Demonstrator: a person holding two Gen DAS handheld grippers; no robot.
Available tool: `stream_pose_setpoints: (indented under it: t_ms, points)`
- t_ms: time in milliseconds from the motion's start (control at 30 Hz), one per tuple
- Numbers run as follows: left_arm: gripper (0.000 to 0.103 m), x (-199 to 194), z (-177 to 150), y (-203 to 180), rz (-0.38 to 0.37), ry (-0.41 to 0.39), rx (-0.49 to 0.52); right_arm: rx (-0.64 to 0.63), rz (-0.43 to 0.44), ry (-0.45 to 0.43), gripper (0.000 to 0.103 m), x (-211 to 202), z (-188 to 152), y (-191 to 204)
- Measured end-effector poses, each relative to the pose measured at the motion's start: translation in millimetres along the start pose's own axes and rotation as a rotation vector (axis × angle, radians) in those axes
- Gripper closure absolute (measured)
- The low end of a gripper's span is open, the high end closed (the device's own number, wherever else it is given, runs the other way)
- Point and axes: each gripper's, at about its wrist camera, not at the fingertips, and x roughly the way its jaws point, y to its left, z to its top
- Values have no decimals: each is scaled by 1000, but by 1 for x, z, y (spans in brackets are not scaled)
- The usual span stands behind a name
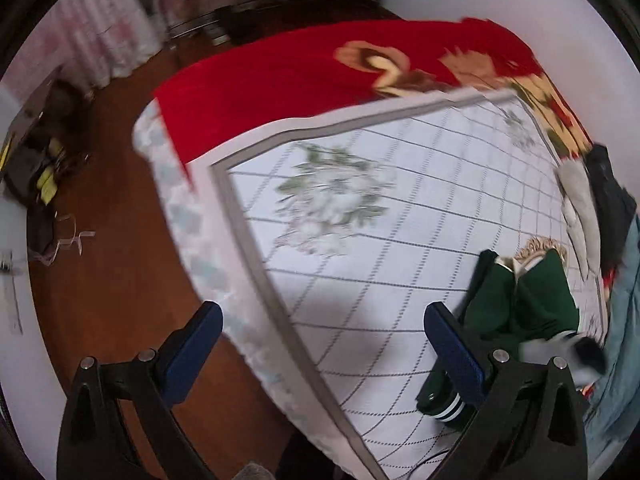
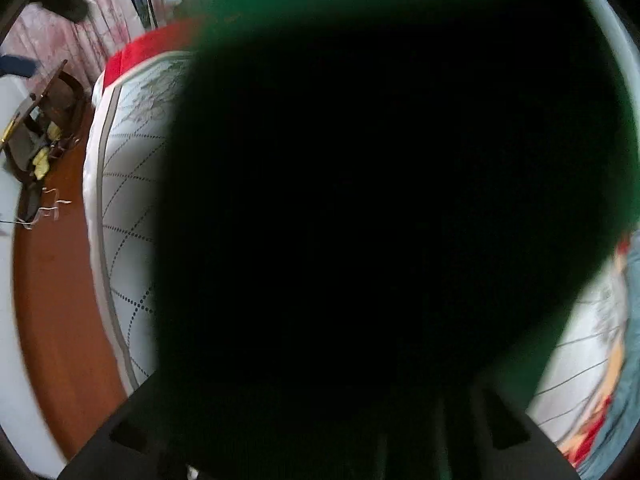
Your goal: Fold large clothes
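A dark green garment (image 1: 532,304) with white-striped cuffs lies bunched on the bed's white quilted cover (image 1: 360,280), at the right in the left wrist view. My left gripper (image 1: 324,336) hovers above the bed's near corner, open, with nothing between its blue pads; the garment is just beyond its right finger (image 1: 448,340). In the right wrist view the green garment (image 2: 400,8) hangs right against the lens and blacks out most of the picture. Only the black body (image 2: 120,436) of my right gripper shows; its fingers are hidden behind the cloth.
A red flowered blanket (image 1: 280,80) covers the far part of the bed. Grey, black and blue denim clothes (image 1: 612,208) are piled at the bed's right edge. Brown wooden floor (image 1: 108,200) lies to the left, with a cluttered low shelf (image 1: 36,160) and curtains (image 1: 108,36) beyond.
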Motion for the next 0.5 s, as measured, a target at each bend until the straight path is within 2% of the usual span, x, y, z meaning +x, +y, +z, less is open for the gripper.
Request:
stream_pose_setpoints:
  t_ms: [67,200,300,333,367,433,500]
  points:
    - [0,-4,-4,2,-16,4,-30,9,97,21,22,2,12,8]
    - [0,-23,-3,-8,-59,-13,-54,-15,232,34,22,-21,23,12]
    - [0,-36,5,-34,-104,-38,-17,106,476,39,22,-49,27,-21]
    - [0,-42,8,-47,-125,-50,2,150,532,36,22,-56,23,-32]
    - [0,-44,9,-57,-137,-54,14,238,604,36,22,-67,26,-56]
    - [0,-44,8,-81,-170,-49,52,361,621,16,22,-76,33,-97]
    - [0,-35,0,-113,-188,-37,119,498,574,8,22,-72,39,-147]
